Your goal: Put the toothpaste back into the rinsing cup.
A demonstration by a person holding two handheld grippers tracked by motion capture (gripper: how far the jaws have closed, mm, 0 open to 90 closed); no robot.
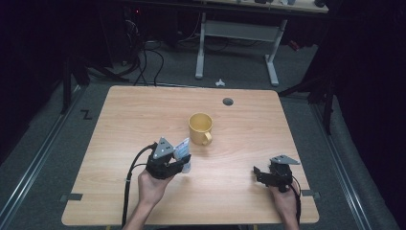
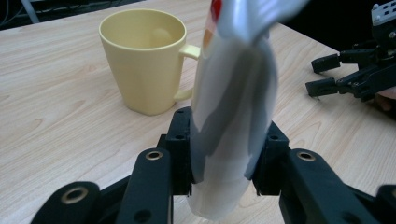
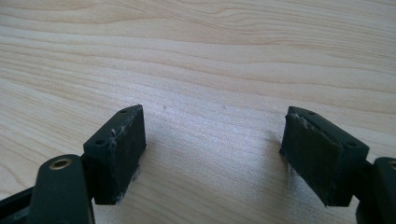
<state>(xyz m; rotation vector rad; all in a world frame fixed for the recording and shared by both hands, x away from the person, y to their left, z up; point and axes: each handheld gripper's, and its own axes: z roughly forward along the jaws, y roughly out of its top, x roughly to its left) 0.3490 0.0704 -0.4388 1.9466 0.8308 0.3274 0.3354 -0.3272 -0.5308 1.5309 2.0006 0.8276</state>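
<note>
Left to right on the pale wood tabletop point(image 1: 115, 191): the left tool point(image 2: 229, 154) clenches a white tube point(image 2: 233, 116) upright just before a yellow mug point(image 1: 200, 128); the right tool point(image 3: 212, 149) rests spread wide, holding nothing. Behind, cables point(image 1: 143, 57) trail over grey carpet point(image 1: 239, 72) beneath a white desk frame point(image 1: 237, 33).

the mug point(image 1: 200, 128) stands mid-table point(image 1: 124, 120); the tube point(image 1: 182, 153) is just before it, leftward.

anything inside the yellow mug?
The left gripper view shows the yellow mug looking empty: bare inner wall and some floor. The near rim covers the rest of the bottom. The white tube, clamped in the left tongs, is outside it.
</note>
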